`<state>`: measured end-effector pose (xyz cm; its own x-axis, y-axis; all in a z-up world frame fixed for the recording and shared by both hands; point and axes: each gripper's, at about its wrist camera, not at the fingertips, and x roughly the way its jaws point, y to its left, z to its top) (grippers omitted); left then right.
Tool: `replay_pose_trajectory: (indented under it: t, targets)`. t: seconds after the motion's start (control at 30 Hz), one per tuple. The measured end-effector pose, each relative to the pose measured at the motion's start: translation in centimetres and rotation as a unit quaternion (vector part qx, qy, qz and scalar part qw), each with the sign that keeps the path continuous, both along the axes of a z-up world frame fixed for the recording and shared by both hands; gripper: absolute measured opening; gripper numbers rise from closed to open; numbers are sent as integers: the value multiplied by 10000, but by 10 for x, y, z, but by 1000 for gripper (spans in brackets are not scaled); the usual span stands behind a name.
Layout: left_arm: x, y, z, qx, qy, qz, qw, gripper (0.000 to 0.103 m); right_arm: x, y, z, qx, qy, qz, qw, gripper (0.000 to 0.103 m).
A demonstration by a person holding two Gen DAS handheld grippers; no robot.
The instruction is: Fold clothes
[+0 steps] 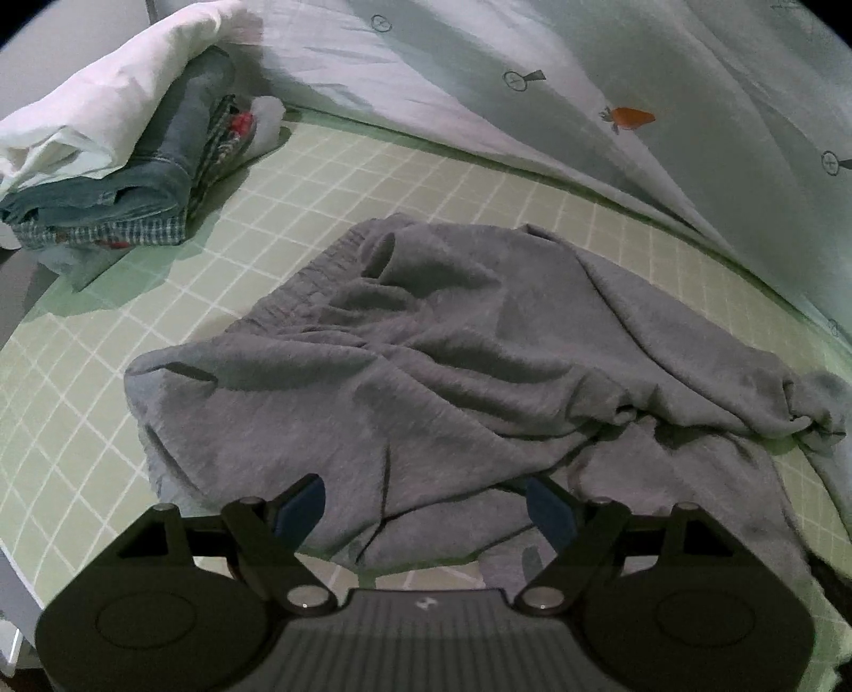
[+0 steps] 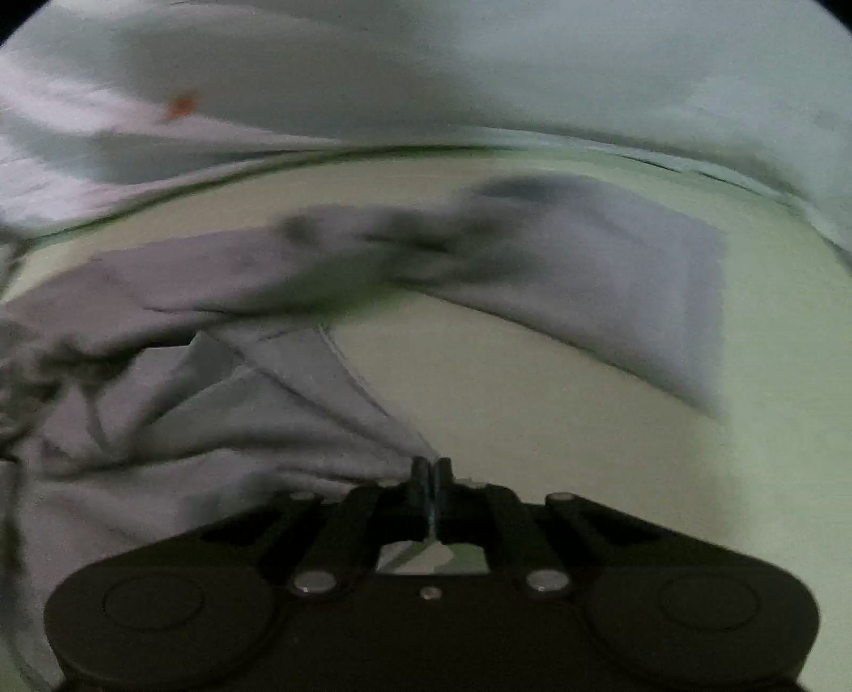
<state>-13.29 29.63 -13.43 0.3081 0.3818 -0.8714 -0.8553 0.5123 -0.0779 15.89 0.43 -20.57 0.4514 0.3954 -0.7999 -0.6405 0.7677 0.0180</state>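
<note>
Background-wise, a pale green sheet with a thin white grid is spread flat underneath everything. Along its far edge a light, minty-white duvet is bunched up in long soft folds, and a darker green border is seen right where the two meet. An orange carrot is printed on it, plus small dark round outline motifs. In the right wrist view the same sheet and duvet are badly smeared, the carrot reduced to an orange smudge.
</note>
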Motion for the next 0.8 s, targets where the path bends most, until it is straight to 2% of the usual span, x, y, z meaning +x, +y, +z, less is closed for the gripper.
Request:
replay_pose_trajectory:
  t: [0.17, 0.23, 0.37, 0.43, 0.6, 0.73, 0.77, 0.8]
  targets:
    - [1, -1, 0, -71, 15, 42, 10000, 83, 20, -77, 1, -364, -41, -1060, 9937, 2]
    - [3, -3, 2, -60, 11, 15, 10000, 83, 28, -96, 4, -590, -309, -1451, 9872, 2]
    - [6, -8, 8, 4, -24, -44, 10000, 83, 51, -138, 2, -1301, -892, -1960, 9678, 2]
    - [5, -7, 8, -20, -27, -35, 10000, 83, 66, -161, -2, -1585, -1021, -2180, 9576, 2]
    - [0, -2, 10, -20, -32, 107, 9999, 83, 92, -209, 0, -1782, -1046, -2962, 9325, 2]
    - [-7, 4, 9, -45, -13, 275, 9996, 83, 81, -214, 3, -1588, -951, -3074, 9334, 3]
    - [-10, 6, 8, -68, -2, 334, 9994, 83, 76, -211, 3, -1491, -929, -3065, 9355, 7]
    - [-13, 7, 6, -91, 10, 393, 9992, 83, 72, -207, 4, -1394, -907, -3056, 9375, 19]
